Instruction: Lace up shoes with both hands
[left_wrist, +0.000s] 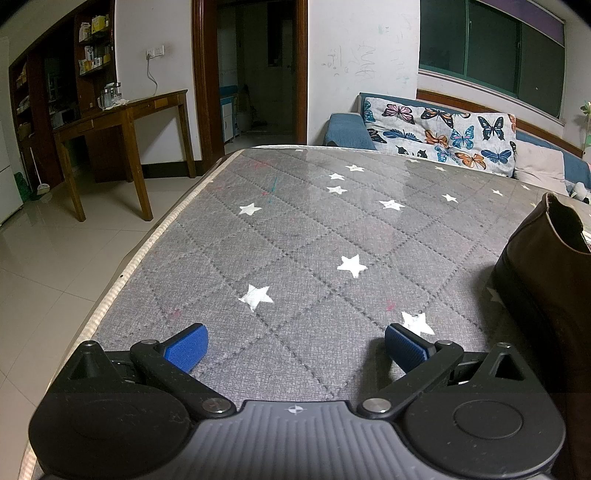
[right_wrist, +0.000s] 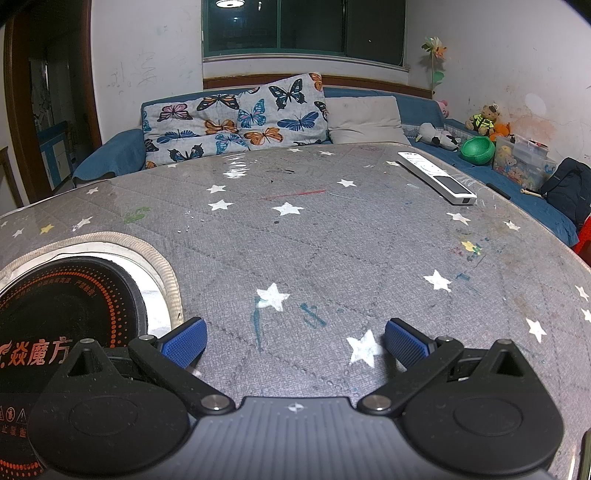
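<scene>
Quilted grey cloth with white stars on the surface (left_wrist: 295, 236), under a glossy clear film. Smooth, faintly shiny brown leather on the shoe (left_wrist: 546, 273) at 3 o'clock. Ribbed blue rubber pads (left_wrist: 186, 349), matt black plastic tongs. Glossy black cooktop (right_wrist: 66, 295) at 9 o'clock, smooth white plastic remote (right_wrist: 436, 177) at 1 o'clock.

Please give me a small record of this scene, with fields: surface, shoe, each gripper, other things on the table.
surface: grey quilted cover with white stars
shoe: brown shoe at right edge of left wrist view; laces not visible
left gripper: open, empty, over the cover, left of the shoe
right gripper: open, empty, over the cover
other things: white remote control lying flat at far right; black round cooktop set in a cutout at left
</scene>
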